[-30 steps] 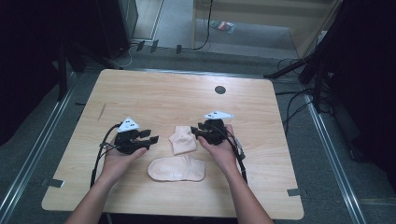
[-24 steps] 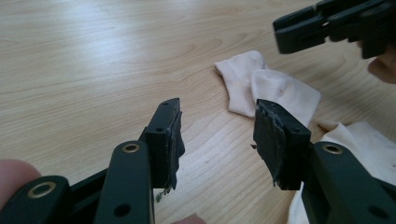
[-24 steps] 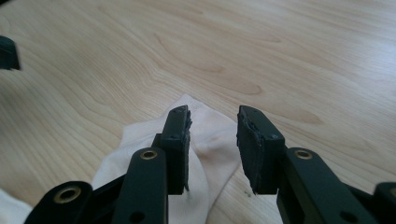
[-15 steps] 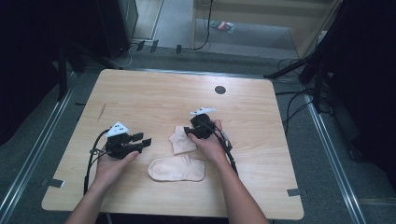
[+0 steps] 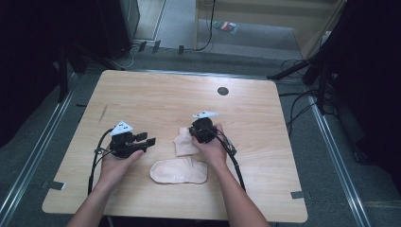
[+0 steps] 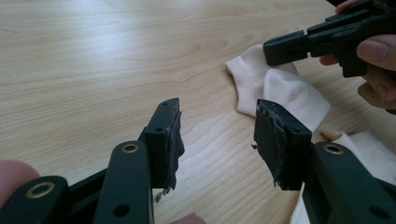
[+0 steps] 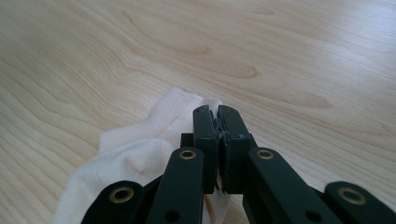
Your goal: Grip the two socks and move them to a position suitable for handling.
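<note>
1. High view: the right gripper (image 5: 193, 134) rests on the near edge of a folded pale sock (image 5: 185, 144), its jaws pinched together on the fabric. A second, flat sock (image 5: 179, 171) lies just behind the person's right wrist. The left gripper (image 5: 147, 140) points towards the folded sock, well apart from it, over the bare wooden table (image 5: 156, 97).
2. Left gripper view: the jaws stand part open with nothing but bare wood between them. The folded sock (image 6: 275, 91) lies ahead and to the right of the right jaw, with the other gripper (image 6: 289, 46) pressed onto its far end.
3. Right gripper view: the jaws have just closed. They meet with no gap, and the folded sock (image 7: 140, 149) sits under and to the left of the tips, its cuff edge caught at them.
</note>
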Demonstrator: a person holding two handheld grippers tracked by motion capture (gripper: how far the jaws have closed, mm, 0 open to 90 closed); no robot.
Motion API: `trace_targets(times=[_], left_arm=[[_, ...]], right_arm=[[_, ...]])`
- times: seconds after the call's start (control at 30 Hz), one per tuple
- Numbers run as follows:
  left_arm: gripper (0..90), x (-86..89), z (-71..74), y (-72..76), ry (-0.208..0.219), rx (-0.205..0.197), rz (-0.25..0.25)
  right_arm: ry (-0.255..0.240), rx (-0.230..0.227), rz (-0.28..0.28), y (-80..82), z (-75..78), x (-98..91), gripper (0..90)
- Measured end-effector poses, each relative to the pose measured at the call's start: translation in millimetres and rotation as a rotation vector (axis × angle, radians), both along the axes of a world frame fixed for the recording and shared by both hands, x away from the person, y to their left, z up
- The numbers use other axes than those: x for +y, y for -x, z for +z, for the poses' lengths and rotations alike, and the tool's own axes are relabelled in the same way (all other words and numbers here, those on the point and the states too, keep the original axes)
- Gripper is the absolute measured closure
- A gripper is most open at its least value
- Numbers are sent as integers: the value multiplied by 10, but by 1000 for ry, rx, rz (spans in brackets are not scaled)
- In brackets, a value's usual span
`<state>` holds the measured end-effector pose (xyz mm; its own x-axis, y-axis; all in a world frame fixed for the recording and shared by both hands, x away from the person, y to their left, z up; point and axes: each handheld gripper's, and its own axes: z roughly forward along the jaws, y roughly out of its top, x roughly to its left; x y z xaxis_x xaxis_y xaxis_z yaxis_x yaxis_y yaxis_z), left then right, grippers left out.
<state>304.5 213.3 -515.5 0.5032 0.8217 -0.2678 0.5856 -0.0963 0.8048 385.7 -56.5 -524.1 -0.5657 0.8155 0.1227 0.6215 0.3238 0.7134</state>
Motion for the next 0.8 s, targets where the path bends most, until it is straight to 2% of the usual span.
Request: trace_targets(times=[0.03, 0.07, 0.1, 0.13, 0.23, 0.33, 0.37, 0.4, 0.43, 0.47, 0.5, 0.6, 0.63, 0.73, 0.8], left_arm=[[512, 0, 0, 0, 0, 0, 0], [510, -75, 17, -18, -6, -4, -10], [507, -75, 17, -18, -6, -4, -10], [504, -178, 32, -42, -19, -4, -29], [493, -279, 42, -75, -24, 1, -46], [486, -535, 19, -187, -21, 24, -73], [484, -535, 19, -187, -21, 24, -73], [482, -666, -6, -228, -19, 40, -91], [478, -666, -6, -228, -19, 40, -91], [476, -787, -39, -259, -22, 53, -107], [473, -787, -39, -259, -22, 53, -107], [472, -969, -96, -301, -27, 75, -129], [477, -969, -96, -301, -27, 75, -129], [545, -1042, -120, -325, -29, 89, -128], [691, -1078, -79, -327, -43, 91, -113]], right_arm=[[0, 0, 0, 0, 0, 0, 881], [-32, -1, -25, 20, 51, -49, 881], [-32, -1, -25, 20, 51, -49, 881], [-70, -7, -33, 45, 101, -95, 881], [-69, -25, -34, 71, 132, -116, 880], [-84, -29, -41, 101, 143, -149, 880], [-84, -29, -41, 101, 143, -149, 880], [-84, -30, -43, 116, 139, -154, 880], [-85, -33, -45, 124, 135, -158, 880], [-88, -31, -46, 129, 135, -161, 879], [-88, -31, -46, 129, 135, -161, 879], [-99, -35, -45, 145, 149, -174, 878], [-99, -35, -45, 145, 149, -174, 878], [-108, -43, -43, 159, 177, -183, 878], [-119, -49, -48, 161, 196, -195, 878]])
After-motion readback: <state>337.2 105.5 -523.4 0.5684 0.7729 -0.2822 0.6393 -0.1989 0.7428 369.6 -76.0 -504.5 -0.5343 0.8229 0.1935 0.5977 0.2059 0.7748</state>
